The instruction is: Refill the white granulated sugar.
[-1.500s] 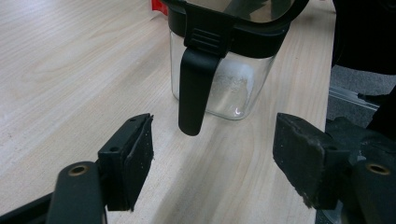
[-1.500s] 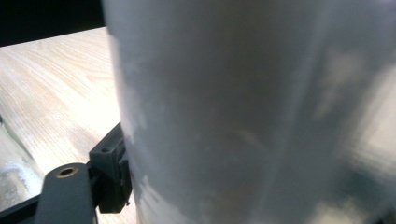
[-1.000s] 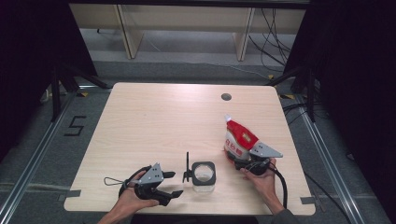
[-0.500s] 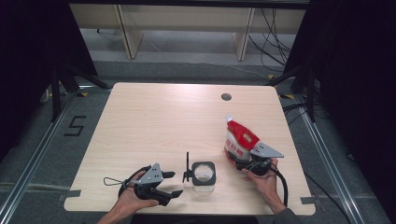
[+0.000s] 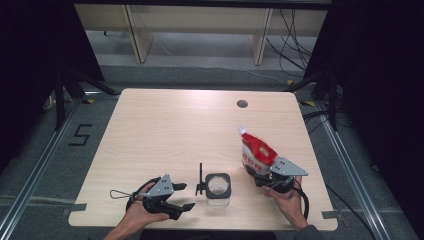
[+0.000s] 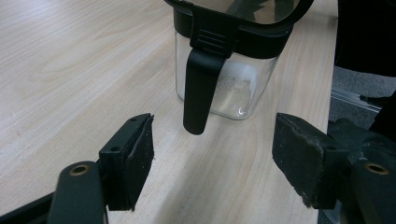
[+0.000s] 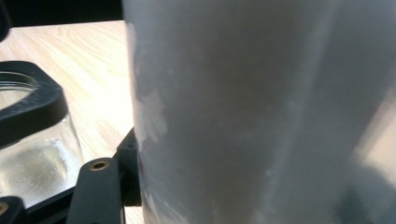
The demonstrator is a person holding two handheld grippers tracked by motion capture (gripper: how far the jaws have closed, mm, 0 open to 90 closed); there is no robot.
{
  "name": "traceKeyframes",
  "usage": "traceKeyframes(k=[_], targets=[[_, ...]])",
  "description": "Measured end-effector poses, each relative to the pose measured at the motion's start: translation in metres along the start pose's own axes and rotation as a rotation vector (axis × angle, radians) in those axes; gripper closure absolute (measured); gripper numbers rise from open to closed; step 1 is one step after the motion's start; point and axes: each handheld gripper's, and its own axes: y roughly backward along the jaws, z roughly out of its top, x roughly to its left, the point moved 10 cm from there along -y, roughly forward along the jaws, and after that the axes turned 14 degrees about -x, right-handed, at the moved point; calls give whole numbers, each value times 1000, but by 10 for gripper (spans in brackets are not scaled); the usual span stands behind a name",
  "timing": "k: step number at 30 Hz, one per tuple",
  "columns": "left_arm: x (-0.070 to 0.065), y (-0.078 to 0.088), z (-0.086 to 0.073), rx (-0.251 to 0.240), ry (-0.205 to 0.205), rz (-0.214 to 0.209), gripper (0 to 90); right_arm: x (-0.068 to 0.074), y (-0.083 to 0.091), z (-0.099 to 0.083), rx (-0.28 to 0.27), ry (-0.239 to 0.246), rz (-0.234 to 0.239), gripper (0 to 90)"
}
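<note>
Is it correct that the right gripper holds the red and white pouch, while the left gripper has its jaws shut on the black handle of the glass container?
Not quite. The left gripper is open: in the left gripper view the black handle of the glass container hangs ahead of the jaws, untouched. The right gripper does hold the red and white pouch.

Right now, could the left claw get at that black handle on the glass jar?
Probably yes: the left claw is open, the handle of the glass jar hangs just ahead between its jaws, with bare table between.

A pale wooden table (image 5: 165, 135) stands on grey floor (image 5: 210, 67), with perhaps shelving legs (image 5: 134, 32) behind.
</note>
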Motion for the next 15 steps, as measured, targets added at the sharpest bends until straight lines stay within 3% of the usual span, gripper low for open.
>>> traceKeyframes(k=[1,2,3,4,5,6,7,8,9,10,11,12,13,14,15], targets=[[0,0,0,0,0,0,289,0,0,0,0,0,0,370],[0,0,0,-1,10,4,289,0,4,6,-15,62,-4,370],[0,0,0,-1,10,4,288,0,4,6,-15,62,-4,370],[-1,0,0,-7,15,-2,288,2,10,10,-4,109,-1,370],[-1,0,0,-7,15,-2,287,2,10,10,-4,109,-1,370],[0,0,0,-7,9,-2,287,6,18,15,3,155,-6,370],[0,0,0,-7,9,-2,286,6,18,15,3,155,-6,370],[0,-1,0,-6,11,0,286,6,22,21,-14,223,-3,370],[0,-1,0,-6,11,0,286,6,22,21,-14,223,-3,370],[0,-1,0,-5,14,1,286,9,28,25,-8,280,-1,370],[0,-1,0,-5,14,1,285,9,28,25,-8,280,-1,370],[0,0,0,-5,14,1,286,11,33,27,6,336,-8,370],[0,0,0,-5,14,1,286,11,33,27,6,336,-8,370],[0,-1,0,-8,6,-2,286,12,38,28,17,387,-9,371],[0,-1,0,-8,6,-2,286,12,38,28,17,387,-9,371]])
